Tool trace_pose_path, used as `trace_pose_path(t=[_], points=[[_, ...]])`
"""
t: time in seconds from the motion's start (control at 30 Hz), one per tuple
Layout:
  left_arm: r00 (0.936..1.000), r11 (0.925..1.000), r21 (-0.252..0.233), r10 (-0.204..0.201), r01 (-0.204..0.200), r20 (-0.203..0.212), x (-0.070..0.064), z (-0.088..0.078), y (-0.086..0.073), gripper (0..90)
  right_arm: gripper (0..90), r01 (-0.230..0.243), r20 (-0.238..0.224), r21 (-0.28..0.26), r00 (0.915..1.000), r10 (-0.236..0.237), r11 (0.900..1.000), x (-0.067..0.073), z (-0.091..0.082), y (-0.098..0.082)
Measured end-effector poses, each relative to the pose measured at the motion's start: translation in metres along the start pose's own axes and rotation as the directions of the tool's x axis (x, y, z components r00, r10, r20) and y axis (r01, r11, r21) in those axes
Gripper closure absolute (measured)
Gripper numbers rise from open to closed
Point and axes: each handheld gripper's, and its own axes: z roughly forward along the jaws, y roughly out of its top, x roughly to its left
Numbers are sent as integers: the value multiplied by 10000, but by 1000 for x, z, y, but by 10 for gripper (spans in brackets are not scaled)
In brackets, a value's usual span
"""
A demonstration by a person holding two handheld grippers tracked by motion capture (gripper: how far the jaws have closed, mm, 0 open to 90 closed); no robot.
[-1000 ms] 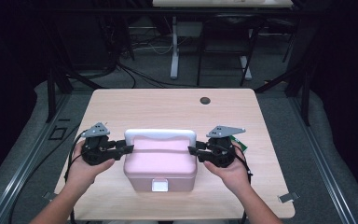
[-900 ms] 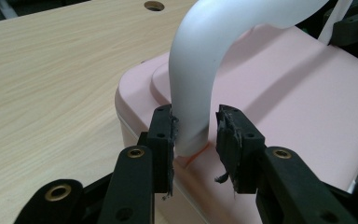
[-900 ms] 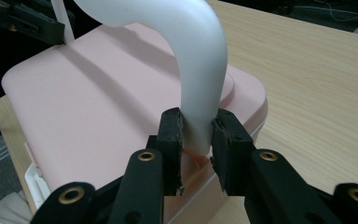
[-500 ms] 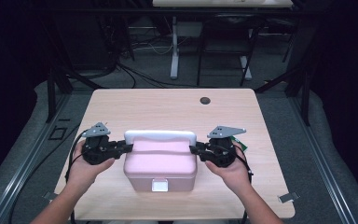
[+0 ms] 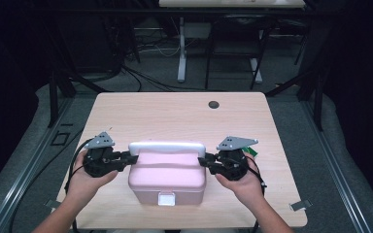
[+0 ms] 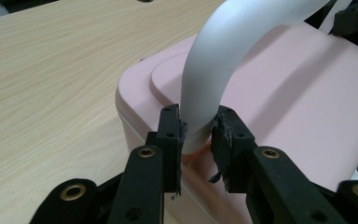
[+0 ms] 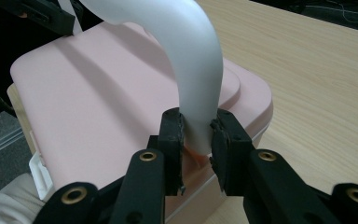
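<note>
The pink box (image 5: 167,177) sits on the desk (image 5: 175,114) between both hands, its white handle (image 5: 166,147) running side to side. The left tongs (image 6: 196,135) pinch one handle foot, the right tongs (image 7: 196,133) the other — both equally near, so a lift goes straight up.

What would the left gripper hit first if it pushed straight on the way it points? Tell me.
The left gripper is already clamped on the white handle, so that comes first. Past it, probably the pink box lid, then the right gripper at the handle's other end.
</note>
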Motion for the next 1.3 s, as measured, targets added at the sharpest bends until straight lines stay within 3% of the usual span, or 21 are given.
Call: trace_pose_path(t=[0.57,0.63,0.83,1.1,1.3], points=[[9986,9988,-86,-474,476,212,7,-9,22,732,746,-439,-275,-390,9987,428,9983,-7,-6,18],[9982,9985,-89,-544,546,250,8,-9,24,733,746,-463,-146,-400,9988,458,9981,-7,-6,20],[9983,9985,-79,-536,538,227,10,-11,28,731,746,-557,-252,-434,9982,547,9975,-10,-5,25],[9977,9976,-292,-612,621,284,13,-15,28,718,750,-965,-296,-611,9951,948,9935,-11,-6,28],[9985,9977,-457,-494,504,240,13,-30,22,713,750,-1127,-348,-564,9932,1109,9920,-12,-6,28]])
